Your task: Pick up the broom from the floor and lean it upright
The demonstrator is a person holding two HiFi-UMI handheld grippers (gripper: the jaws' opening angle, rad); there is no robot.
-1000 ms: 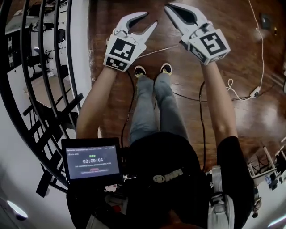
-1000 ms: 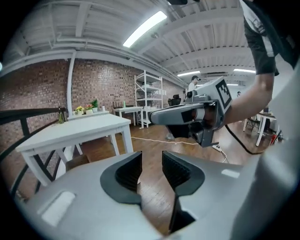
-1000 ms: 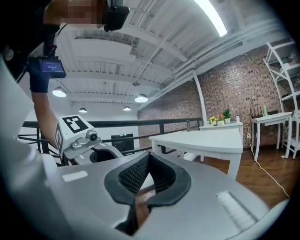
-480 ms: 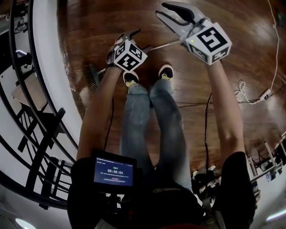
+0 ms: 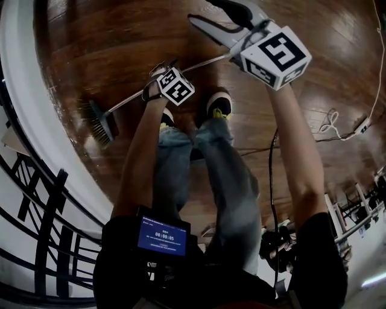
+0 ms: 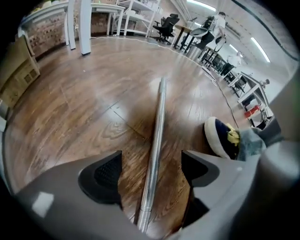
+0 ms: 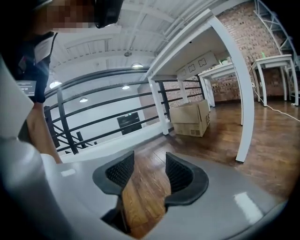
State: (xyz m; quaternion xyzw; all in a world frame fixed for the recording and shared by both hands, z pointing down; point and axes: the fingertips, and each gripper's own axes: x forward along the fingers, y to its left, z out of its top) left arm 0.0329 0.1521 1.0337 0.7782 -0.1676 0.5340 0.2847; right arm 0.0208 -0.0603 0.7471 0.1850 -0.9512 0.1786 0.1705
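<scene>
The broom lies flat on the wooden floor, its brush head (image 5: 99, 124) at the left and its metal handle (image 5: 202, 63) running up to the right, past the person's shoes. My left gripper (image 5: 158, 75) points steeply down over the handle. In the left gripper view the handle (image 6: 157, 136) passes between the wide, still opening jaws (image 6: 150, 171), and the pads (image 6: 105, 176) stand clear of it. My right gripper (image 5: 208, 13) hangs higher, beyond the handle's far end. Its jaws (image 7: 147, 173) are opening with nothing between them.
The person's shoes (image 5: 218, 105) stand right beside the handle, one shoe (image 6: 220, 136) just right of the left jaws. A black railing (image 5: 36, 229) and white curb run along the left. A cable and plug (image 5: 338, 121) lie at the right. A cardboard box (image 7: 190, 117) and white post (image 7: 239, 93) stand ahead.
Both grippers have sunk toward the floor, the left one far down onto the broom handle. Both sets of jaws have widened. The broom has come into view.
</scene>
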